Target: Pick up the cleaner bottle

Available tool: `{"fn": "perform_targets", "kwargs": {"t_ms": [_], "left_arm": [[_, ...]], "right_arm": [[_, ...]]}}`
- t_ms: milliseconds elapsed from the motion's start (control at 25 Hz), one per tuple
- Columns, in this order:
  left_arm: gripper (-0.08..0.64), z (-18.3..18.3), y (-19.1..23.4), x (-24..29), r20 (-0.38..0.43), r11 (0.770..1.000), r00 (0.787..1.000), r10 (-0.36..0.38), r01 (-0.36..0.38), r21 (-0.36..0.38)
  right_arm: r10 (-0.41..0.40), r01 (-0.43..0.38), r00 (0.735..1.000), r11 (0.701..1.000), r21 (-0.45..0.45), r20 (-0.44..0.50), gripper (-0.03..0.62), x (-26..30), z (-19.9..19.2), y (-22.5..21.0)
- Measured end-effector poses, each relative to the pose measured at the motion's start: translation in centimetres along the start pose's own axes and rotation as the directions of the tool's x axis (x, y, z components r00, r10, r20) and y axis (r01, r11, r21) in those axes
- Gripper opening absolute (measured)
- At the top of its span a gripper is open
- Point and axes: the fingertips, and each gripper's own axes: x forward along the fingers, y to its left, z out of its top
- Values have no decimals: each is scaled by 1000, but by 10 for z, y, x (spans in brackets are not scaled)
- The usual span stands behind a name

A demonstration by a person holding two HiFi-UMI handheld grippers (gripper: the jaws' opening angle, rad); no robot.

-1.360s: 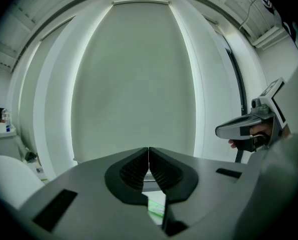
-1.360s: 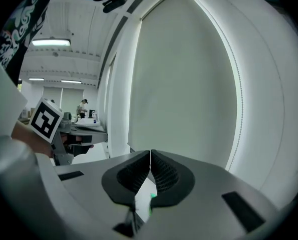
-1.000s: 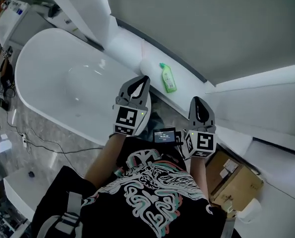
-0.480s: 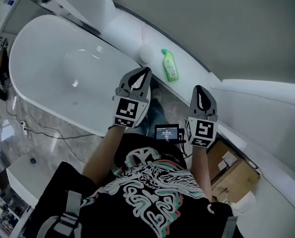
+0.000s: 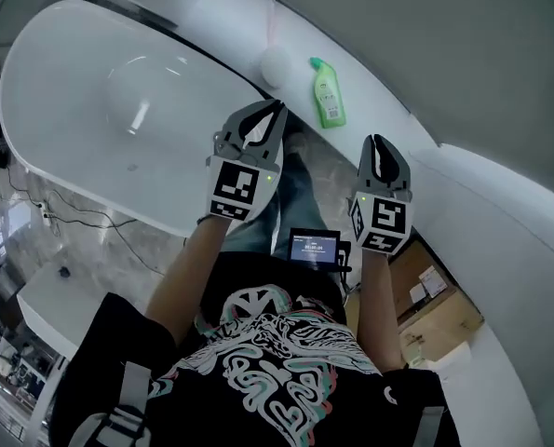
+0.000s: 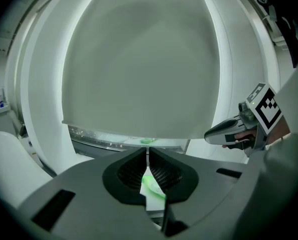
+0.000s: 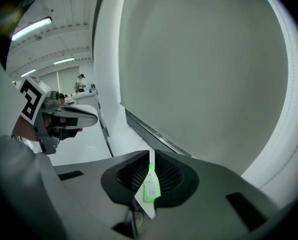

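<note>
The green cleaner bottle (image 5: 329,93) stands on the white ledge (image 5: 388,128) behind the bathtub, below a grey wall panel. My left gripper (image 5: 277,108) is held in the air, shut and with nothing in it, its tip short of the bottle and to its left. My right gripper (image 5: 377,142) is also shut and holds nothing, and sits nearer me, to the bottle's right. In the left gripper view the bottle (image 6: 151,186) shows beyond the closed jaws of the left gripper (image 6: 147,150). The right gripper view shows the bottle (image 7: 151,188) past the closed right gripper (image 7: 152,154).
A large white bathtub (image 5: 72,91) fills the left side. A round white object (image 5: 277,63) sits on the ledge just left of the bottle. A cardboard box (image 5: 435,307) lies on the floor at right. A small screen (image 5: 314,247) hangs at the person's chest, and cables (image 5: 72,240) trail on the floor.
Both grippers have sunk and stayed shut. In the head view the bottle and tub have slid upward and slightly right.
</note>
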Motion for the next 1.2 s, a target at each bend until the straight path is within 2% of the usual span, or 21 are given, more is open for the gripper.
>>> {"fn": "perform_targets", "kwargs": {"t_ms": [200,320,400,520,680,880,1200], "left_arm": [[18,-27,8,29,-16,1000,1000,6,-6,-28],[18,-37,9,42,-17,999,1000,12,-12,-34],[18,-49,7,53,-30,999,1000,8,-10,-45],[18,-68,8,72,-50,999,999,19,-21,-28],[18,-82,16,89,-57,999,998,32,-32,-7],[18,-101,28,108,-70,999,997,36,-38,-27],[18,-132,21,139,-94,999,996,7,-12,-47]], "right_arm": [[21,-21,999,1000,3,-40,29,35,-24,-1],[-10,10,1000,1000,-28,4,29,48,-21,-7],[-9,9,1000,999,-52,-2,29,61,-28,-8],[-14,12,1000,999,-53,-27,29,84,-50,-12],[-68,67,997,996,-60,-20,28,103,-71,-24],[-63,59,997,996,-63,-51,28,128,-97,-27],[-69,62,990,996,-63,-120,27,166,-135,-35]]}}
